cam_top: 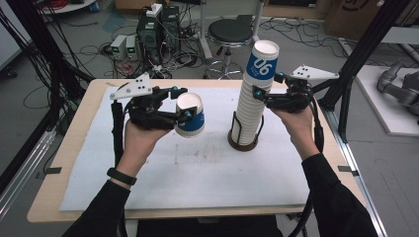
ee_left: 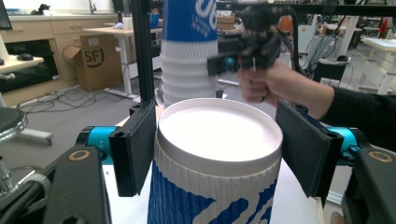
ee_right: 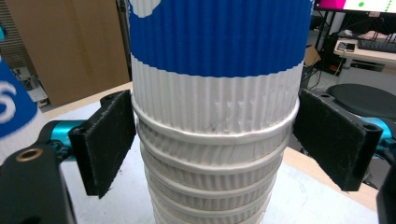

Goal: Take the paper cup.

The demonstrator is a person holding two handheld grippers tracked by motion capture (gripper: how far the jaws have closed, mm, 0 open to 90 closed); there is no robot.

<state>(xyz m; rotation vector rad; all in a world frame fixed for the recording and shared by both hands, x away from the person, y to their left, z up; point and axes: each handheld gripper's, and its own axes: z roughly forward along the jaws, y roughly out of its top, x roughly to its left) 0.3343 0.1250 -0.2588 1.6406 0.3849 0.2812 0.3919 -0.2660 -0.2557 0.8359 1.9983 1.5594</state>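
The left gripper (cam_top: 181,104) pinches a single paper cup (cam_top: 190,115) between its two black jaws, just below the rim; in the left gripper view both pads press the ribbed wall of the cup (ee_left: 217,158), whose white mouth faces the camera. The cup hangs clear of the white mat (cam_top: 197,173), tilted, well apart from the stack.

The right gripper (cam_top: 261,95) reaches the tall stack of cups (cam_top: 252,98), which stands in a dark holder (cam_top: 243,143). In the right gripper view the stack (ee_right: 215,116) sits between the jaws, just below the blue band of the top cup (ee_right: 219,37). The left pad touches the wall at a rim; the right pad sits just beside it, with contact I cannot tell. The jaws are spread wide around the stack.
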